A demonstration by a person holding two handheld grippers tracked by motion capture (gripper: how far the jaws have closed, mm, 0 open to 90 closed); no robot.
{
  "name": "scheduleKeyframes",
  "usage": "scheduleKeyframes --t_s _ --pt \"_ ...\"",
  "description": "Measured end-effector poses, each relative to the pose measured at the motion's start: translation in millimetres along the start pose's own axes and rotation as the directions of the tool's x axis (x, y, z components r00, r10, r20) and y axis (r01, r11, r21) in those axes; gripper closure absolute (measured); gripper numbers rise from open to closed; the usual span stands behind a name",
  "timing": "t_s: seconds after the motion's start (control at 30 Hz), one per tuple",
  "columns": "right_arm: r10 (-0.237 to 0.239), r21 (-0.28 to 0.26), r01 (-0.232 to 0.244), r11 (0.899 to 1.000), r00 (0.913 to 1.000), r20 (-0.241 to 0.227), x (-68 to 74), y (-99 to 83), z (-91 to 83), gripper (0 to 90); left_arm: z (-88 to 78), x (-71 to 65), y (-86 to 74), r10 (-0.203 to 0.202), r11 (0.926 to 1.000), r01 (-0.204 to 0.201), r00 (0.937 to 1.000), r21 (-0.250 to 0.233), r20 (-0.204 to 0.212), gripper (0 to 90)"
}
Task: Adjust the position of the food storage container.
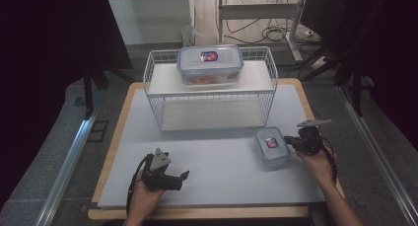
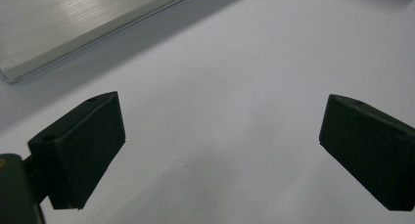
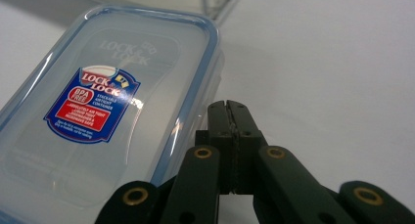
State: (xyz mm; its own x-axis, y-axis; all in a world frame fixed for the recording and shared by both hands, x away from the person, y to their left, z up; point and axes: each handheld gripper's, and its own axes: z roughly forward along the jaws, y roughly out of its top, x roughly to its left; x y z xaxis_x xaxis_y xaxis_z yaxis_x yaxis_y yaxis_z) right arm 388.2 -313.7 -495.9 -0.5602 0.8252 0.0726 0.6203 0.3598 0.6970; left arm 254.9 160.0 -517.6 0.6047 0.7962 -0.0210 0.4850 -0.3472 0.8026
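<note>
Your right gripper (image 3: 230, 106), jaws closed on nothing, has the small Lock&Lock container (image 3: 105, 106) at 10 o'clock; your left gripper (image 2: 220, 145) gapes wide, holding nothing.

Table surface (image 1: 217, 167) pale grey-white, light wood edge. Wire rack (image 1: 150, 75) white, shelves white. Small container (image 1: 271, 145) clear, blue-rimmed lid, red-and-blue label with white lettering. Large container (image 1: 210, 64) on rack clear, blue rim, same red-and-blue label, orange contents faintly visible. Left gripper (image 1: 184, 178) black, grey three-cornered plate on top. Right gripper (image 3: 230, 117) black, brass-coloured rivets at joints. Surroundings dark, floor grey.
</note>
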Motion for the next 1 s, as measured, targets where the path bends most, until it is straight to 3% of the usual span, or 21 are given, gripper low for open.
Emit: scheduleKeyframes --t_s 0.43,0.57,0.87,0.93,1.0 --pt "-0.068 0.023 0.07 0.997 0.9935 -0.092 38.6 9.1 18.2 89.4 2.8 -2.3 1.5 0.006 1.0 -0.006 0.9999 0.006 0.008 3.2" --pt "-0.11 0.037 0.116 0.993 0.9852 -0.131 56.4 10.9 26.7 89.4 3.8 -2.7 1.8 0.007 1.0 -0.007 0.9999 0.007 0.011 3.3" --pt "-0.228 0.062 0.243 0.968 0.9555 -0.187 98.8 14.0 44.2 89.4 5.6 -4.8 2.8 0.015 0.9998 -0.015 0.9998 0.016 0.015 3.4" --pt "-0.234 0.055 0.247 0.967 0.9553 -0.181 99.5 14.3 42.6 89.4 5.2 -5.0 2.6 0.018 0.9997 -0.018 0.9997 0.016 0.015 3.5" --pt "-0.215 0.039 0.226 0.973 0.9585 -0.188 94.5 14.3 39.0 89.5 4.4 -4.6 2.5 0.016 0.9997 -0.016 0.9998 0.016 0.014 3.6"
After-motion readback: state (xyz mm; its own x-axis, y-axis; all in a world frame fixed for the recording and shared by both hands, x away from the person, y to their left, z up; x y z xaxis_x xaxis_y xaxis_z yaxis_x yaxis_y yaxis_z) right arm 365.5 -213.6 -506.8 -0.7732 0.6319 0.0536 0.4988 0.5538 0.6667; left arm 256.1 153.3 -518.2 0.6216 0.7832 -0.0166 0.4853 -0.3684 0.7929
